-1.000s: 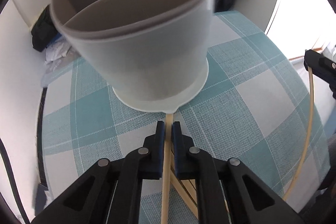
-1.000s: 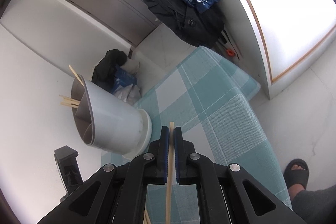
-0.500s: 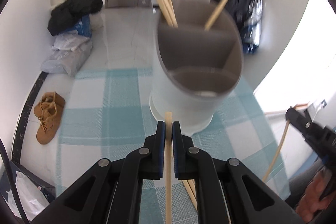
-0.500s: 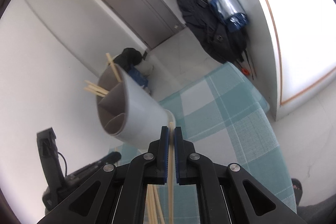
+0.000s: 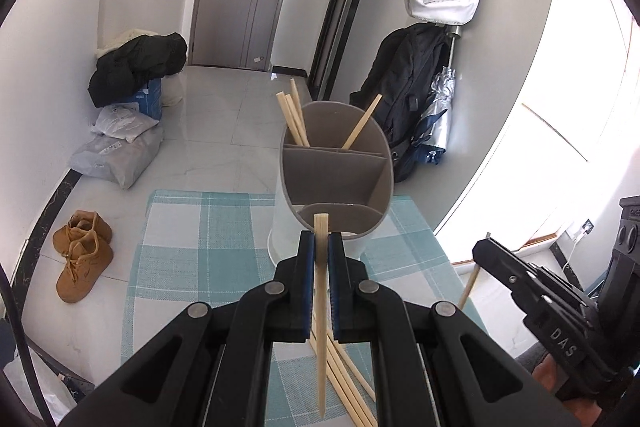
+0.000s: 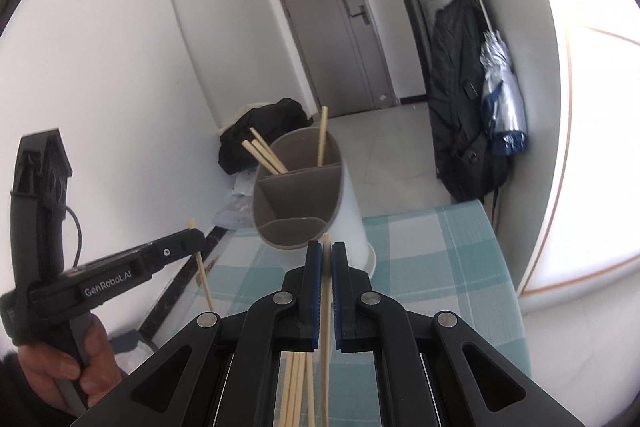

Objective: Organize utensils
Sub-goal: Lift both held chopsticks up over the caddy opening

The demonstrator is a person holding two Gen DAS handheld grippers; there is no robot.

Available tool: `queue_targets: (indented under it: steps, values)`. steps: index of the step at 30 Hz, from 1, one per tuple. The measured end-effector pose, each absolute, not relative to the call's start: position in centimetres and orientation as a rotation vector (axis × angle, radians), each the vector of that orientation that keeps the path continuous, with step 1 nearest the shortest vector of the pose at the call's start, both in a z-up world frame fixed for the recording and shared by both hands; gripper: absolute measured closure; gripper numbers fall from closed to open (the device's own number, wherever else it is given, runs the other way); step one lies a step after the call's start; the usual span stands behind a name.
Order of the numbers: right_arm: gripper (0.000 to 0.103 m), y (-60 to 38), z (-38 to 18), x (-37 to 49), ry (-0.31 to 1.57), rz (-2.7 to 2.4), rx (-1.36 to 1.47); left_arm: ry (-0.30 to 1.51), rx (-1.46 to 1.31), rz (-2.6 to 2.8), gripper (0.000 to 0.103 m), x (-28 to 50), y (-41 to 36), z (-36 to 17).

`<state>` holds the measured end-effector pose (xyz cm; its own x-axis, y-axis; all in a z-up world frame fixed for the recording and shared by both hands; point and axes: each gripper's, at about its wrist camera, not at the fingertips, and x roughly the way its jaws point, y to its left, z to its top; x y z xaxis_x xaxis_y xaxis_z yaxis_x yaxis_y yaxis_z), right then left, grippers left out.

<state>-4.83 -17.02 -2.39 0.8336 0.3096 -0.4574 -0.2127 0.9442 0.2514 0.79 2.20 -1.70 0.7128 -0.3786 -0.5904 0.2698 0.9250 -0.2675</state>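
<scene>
Both tools are loaded and raised, so the step in hand looks like the carry-and-drop — each gripper brings one chopstick to the holder. The left gripper [image 5: 319, 247] is clenched on a chopstick [image 5: 321, 327] that hangs down through its jaws, its upper end poking just above them; the right gripper [image 6: 326, 259] is clamped the same way on its own chopstick [image 6: 325, 307]. The grey-and-white utensil holder [image 5: 336, 179] stands upright on the teal checked mat [image 5: 192, 259], just ahead of both tools, with three compartments: the far one already has several chopsticks leaning in it, while the middle and near ones look empty. More loose chopsticks [image 5: 348, 379] lie on the mat beneath the grippers, so the task is probably partway through. The next move calls for bringing each stick's lower end over the rim and into a compartment — most likely the far one with its fellows — before the jaws let go. The two tools sit close together, so going one after the other would spare a knock against the holder.
</scene>
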Motion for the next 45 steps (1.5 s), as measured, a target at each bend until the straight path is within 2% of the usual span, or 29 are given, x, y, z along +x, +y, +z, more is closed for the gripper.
queue_targets:
  steps: [21,35,45]
  values:
    - [0.099,-16.0,-0.1,-6.8,0.434,0.302,0.151,0.697,-0.155,-0.385,0.1,0.2,0.5,1.3]
    - [0.099,-16.4,3.5,-4.5,0.413,0.327,0.109,0.682,-0.186,-0.398,0.1,3.3,-0.4,5.5]
    - [0.099,-17.3,8.4,-1.6,0.357,0.336,0.103,0.65,-0.218,-0.416,0.1,5.9,-0.8,8.5]
